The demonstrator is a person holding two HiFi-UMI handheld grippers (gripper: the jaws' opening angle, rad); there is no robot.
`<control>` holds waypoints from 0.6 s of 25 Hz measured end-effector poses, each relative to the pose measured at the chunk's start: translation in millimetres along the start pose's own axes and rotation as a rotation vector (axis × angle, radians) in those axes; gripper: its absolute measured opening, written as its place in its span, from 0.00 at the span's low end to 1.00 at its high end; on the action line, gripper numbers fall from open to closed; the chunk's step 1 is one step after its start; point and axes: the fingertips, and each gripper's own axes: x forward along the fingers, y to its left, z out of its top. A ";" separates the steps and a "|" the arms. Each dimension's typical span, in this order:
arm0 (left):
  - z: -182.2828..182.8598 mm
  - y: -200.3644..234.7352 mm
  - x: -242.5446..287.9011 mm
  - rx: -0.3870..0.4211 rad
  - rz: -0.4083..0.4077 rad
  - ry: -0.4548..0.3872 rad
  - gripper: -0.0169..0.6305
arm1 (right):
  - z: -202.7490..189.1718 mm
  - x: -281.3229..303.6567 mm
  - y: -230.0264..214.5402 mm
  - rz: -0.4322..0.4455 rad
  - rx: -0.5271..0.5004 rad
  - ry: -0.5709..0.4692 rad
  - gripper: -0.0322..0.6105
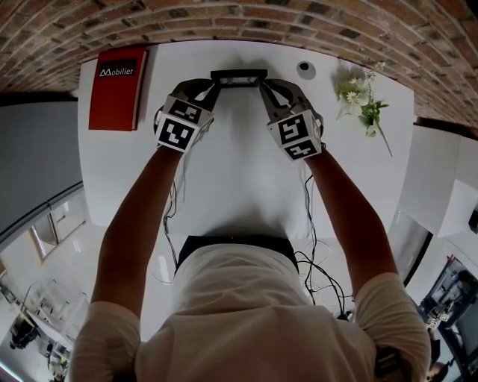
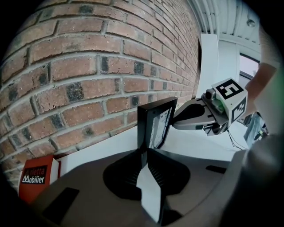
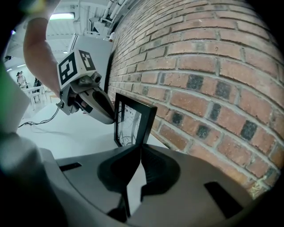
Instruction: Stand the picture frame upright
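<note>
The black picture frame (image 1: 239, 77) stands upright on the white table (image 1: 239, 179), close to the brick wall. My left gripper (image 1: 213, 82) is shut on its left end and my right gripper (image 1: 264, 83) is shut on its right end. In the left gripper view the frame (image 2: 155, 124) rises edge-on from my closed left gripper (image 2: 143, 153), with the right gripper (image 2: 175, 120) at its far side. In the right gripper view the frame (image 3: 133, 122) shows its glass front, pinched at the near edge by the right gripper (image 3: 141, 148), and the left gripper (image 3: 111, 117) meets its far edge.
A red box marked Mobilier (image 1: 117, 88) lies at the table's back left. A sprig of white flowers (image 1: 362, 101) and a small round dark object (image 1: 305, 69) lie at the back right. The brick wall (image 1: 224, 19) runs just behind the frame. Cables (image 1: 310, 254) hang off the near edge.
</note>
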 end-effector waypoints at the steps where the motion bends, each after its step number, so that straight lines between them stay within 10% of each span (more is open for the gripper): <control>1: 0.1 -0.4 -0.1 -0.001 0.000 -0.001 0.08 | 0.2 0.4 0.6 0.003 0.000 -0.006 0.07; 15: 0.6 -0.7 0.0 0.000 -0.005 -0.017 0.08 | 0.9 -0.3 2.3 0.000 0.024 -0.030 0.07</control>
